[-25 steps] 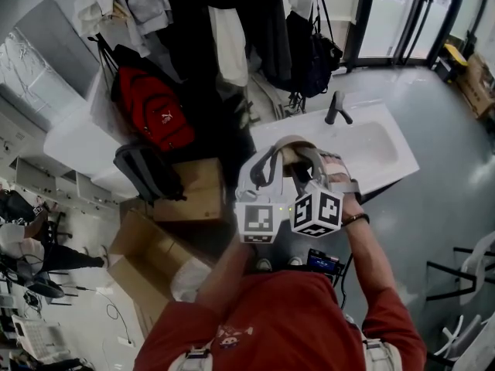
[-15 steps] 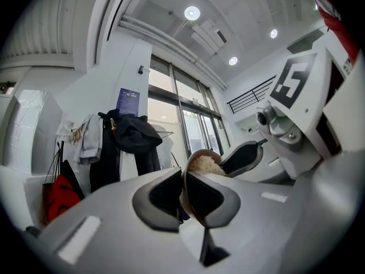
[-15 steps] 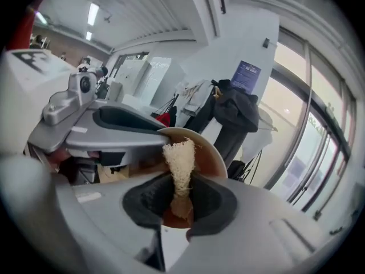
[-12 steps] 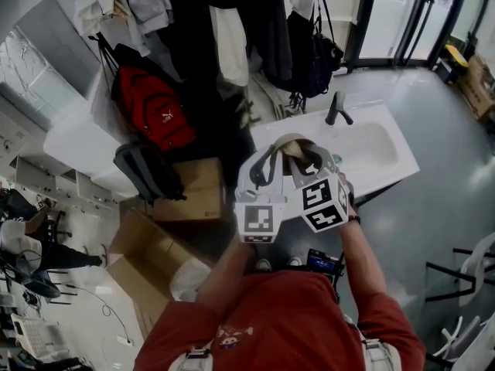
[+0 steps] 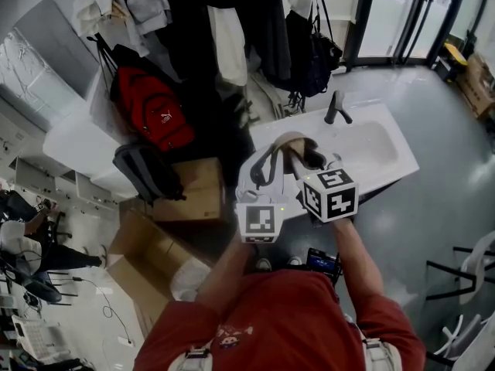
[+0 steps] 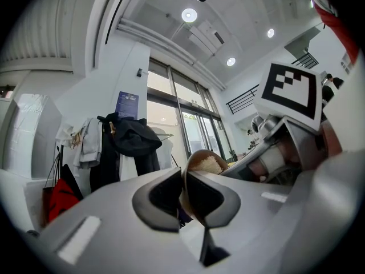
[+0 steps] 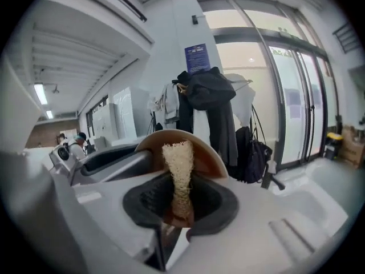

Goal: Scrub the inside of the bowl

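Below, white washbasin (image 5: 379,149); left tool (image 6: 183,194) clenches rim of brown round bowl (image 7: 210,153); right tool (image 7: 181,204) grips pale fibrous pad (image 7: 179,164) inside. Judged mid-scrub; next move needs pad swept round inner wall.

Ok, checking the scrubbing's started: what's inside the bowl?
A pale scrub pad, clamped in the right gripper, stands before the brown inner wall of the bowl. The jaws hide its bottom.

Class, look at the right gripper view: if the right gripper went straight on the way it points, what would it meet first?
The brown bowl, on its inner face, right ahead. The scrub pad held in the right gripper would reach it first, and may already touch it.
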`<state>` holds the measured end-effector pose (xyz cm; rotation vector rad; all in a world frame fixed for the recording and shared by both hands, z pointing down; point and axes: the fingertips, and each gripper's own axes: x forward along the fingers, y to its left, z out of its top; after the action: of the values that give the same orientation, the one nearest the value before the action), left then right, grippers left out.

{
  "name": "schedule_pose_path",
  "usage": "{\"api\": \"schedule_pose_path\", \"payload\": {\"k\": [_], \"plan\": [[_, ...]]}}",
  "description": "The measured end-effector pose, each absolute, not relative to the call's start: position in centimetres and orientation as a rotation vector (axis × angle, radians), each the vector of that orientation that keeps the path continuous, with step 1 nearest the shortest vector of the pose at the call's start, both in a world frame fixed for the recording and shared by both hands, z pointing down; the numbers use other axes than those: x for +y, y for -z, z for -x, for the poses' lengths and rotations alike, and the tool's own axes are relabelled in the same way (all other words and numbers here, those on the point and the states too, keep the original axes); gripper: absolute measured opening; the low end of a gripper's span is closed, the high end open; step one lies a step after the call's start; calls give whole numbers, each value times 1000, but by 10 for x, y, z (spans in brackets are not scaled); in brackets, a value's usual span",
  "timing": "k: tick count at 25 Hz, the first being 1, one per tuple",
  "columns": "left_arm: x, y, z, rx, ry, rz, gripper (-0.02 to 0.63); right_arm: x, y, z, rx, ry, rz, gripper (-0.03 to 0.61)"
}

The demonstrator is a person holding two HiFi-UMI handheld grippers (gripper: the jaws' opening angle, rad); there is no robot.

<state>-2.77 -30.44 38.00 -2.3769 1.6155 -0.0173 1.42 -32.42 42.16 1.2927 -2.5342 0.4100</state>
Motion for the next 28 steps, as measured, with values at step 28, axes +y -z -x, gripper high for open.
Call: {"api": "schedule_pose_path", "payload": {"k": [28], "plan": [[-304, -381, 32, 1616, 32, 2335, 34, -325, -435, -7, -2560, -2404, -751, 73]]}}
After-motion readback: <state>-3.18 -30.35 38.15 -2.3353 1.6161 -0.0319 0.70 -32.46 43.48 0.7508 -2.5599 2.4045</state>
